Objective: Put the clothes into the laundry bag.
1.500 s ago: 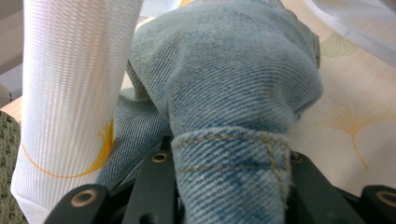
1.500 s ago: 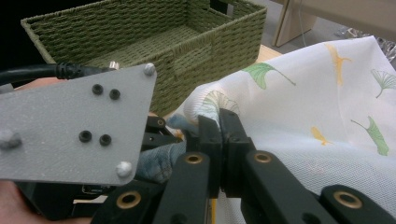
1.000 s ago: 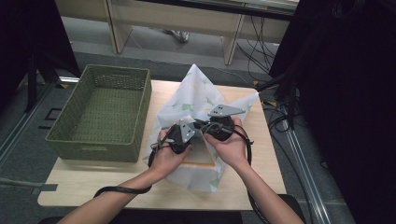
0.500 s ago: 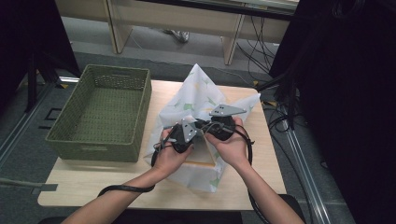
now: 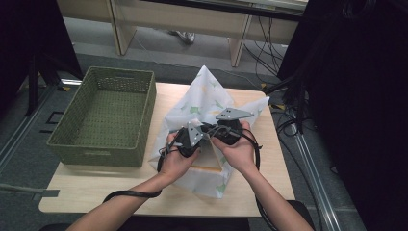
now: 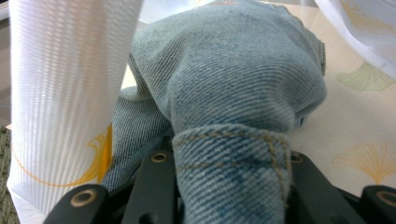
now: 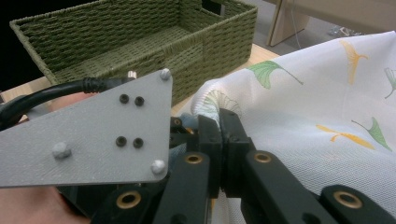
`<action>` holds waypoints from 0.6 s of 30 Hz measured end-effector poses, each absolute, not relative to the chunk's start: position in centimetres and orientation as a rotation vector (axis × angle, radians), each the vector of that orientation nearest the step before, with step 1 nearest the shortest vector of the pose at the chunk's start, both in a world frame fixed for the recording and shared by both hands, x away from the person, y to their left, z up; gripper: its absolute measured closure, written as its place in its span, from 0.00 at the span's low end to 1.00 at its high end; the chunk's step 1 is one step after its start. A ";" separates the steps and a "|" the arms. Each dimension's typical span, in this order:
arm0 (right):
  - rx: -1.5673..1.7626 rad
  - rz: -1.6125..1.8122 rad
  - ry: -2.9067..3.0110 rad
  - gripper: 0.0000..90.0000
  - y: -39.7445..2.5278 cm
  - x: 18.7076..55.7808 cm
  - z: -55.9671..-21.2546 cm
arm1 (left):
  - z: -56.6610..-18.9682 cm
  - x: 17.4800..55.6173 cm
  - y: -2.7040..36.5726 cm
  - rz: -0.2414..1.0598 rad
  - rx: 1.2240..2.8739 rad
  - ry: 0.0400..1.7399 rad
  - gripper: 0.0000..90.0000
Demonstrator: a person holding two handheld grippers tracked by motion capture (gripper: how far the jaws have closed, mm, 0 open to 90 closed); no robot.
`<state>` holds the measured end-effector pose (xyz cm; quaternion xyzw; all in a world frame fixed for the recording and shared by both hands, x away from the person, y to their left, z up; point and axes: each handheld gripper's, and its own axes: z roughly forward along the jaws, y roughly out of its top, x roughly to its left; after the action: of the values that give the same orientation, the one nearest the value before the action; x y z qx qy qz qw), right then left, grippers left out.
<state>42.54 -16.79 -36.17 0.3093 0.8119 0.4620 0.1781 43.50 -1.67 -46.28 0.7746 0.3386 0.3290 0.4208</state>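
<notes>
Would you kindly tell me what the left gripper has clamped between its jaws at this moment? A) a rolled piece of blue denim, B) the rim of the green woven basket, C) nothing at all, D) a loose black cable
A: in the left gripper view, the left gripper has its black jaws shut on a fold of blue denim with tan stitching, with the white leaf-print cloth beside it.

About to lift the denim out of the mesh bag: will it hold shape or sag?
The denim will likely sag: it already drapes in soft folds from the left hand-held gripper. Its thick stitched hem suggests a secure, non-slippery grip. The mesh bag looks floppy and may snag.
</notes>
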 end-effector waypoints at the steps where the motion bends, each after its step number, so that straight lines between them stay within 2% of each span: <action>1: 0.876 1.307 2.296 1.00 -16.8 42.5 -36.2 | -46.3 43.5 -1.7 0.825 1.940 0.848 0.77; 12: 0.881 1.309 2.291 1.00 -17.0 42.6 -36.2 | -46.6 43.9 -2.0 0.830 1.941 0.838 0.75; 18: 0.888 1.307 2.293 1.00 -17.0 42.6 -36.2 | -46.7 44.0 -2.1 0.793 1.929 0.846 0.70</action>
<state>42.63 -17.05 -36.20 0.3139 0.8103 0.4619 0.1775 43.99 -2.07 -46.65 0.7735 0.3393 0.3180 0.4306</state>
